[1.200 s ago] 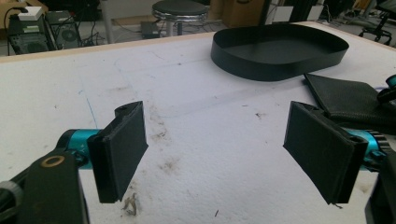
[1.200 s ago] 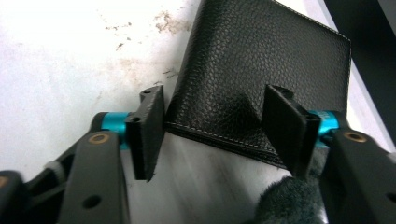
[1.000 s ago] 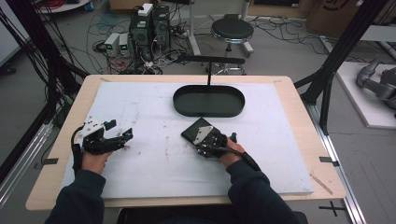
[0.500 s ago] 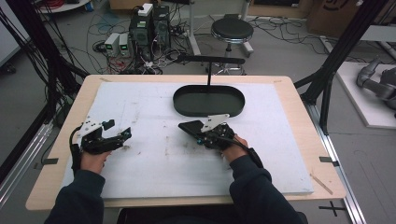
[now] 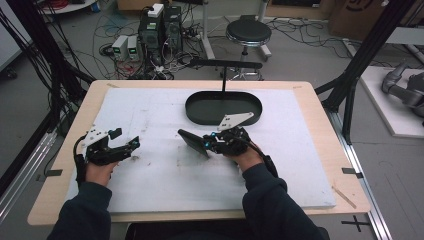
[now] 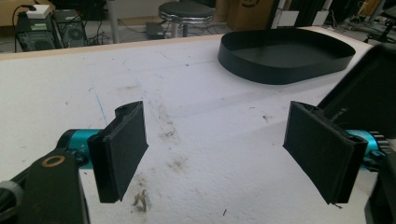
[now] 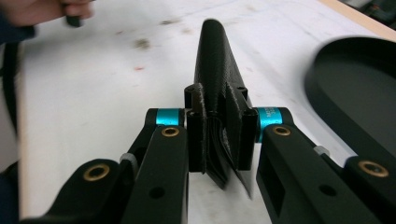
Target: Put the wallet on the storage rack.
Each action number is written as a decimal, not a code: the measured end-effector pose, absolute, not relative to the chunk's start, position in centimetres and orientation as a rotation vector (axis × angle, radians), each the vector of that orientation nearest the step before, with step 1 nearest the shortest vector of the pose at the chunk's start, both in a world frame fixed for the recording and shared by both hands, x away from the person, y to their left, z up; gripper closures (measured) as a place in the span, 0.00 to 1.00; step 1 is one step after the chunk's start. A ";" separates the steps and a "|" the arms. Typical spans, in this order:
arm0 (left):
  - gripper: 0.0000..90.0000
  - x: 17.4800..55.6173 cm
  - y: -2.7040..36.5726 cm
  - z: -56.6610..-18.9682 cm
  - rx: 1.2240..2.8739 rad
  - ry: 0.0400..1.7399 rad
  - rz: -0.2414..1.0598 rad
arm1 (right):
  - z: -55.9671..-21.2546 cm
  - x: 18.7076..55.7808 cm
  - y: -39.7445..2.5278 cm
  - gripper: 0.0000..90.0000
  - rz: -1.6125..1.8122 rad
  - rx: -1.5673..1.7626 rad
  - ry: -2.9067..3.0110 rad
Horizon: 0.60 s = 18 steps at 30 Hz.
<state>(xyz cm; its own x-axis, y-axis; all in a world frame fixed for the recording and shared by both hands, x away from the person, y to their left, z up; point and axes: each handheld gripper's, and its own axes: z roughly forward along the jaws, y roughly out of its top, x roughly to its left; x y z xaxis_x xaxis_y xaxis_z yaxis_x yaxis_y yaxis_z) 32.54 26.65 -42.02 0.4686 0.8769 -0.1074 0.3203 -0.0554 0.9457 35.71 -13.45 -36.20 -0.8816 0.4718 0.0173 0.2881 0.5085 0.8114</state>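
Observation:
My right gripper [image 5: 209,143] is shut on a black textured wallet [image 5: 192,141], which it holds on edge just above the white mat, pointing left. In the right gripper view the wallet [image 7: 217,70] stands upright between the closed jaws of the right gripper [image 7: 217,135], its folded layers showing at the pinch. My left gripper [image 5: 131,146] hovers at the left of the mat, open and empty. In the left gripper view the left gripper [image 6: 222,149] has its pads wide apart, and the wallet [image 6: 369,93] shows at the right edge.
A black oval tray [image 5: 223,107] sits at the back centre of the mat, just behind the right gripper, with a black stand [image 5: 224,65] rising behind it. The white mat [image 5: 160,175] is scuffed and stained. Floor cables and computers lie beyond the table.
The right gripper has rolled over, turning the wallet from lying flat to standing on edge, and shifted it a little left. The left gripper has stayed nearly still.

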 end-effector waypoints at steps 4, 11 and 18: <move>0.23 32.6 26.7 -42.0 1.620 1.060 0.632 | -36.2 36.2 -14.3 0.89 1.267 0.684 2.485; 0.23 32.5 26.6 -42.0 1.620 1.064 0.632 | -36.5 36.8 -15.1 0.89 1.205 0.700 2.437; 0.23 32.6 26.6 -42.1 1.625 1.063 0.632 | -37.2 38.8 -16.5 0.87 1.271 0.856 2.442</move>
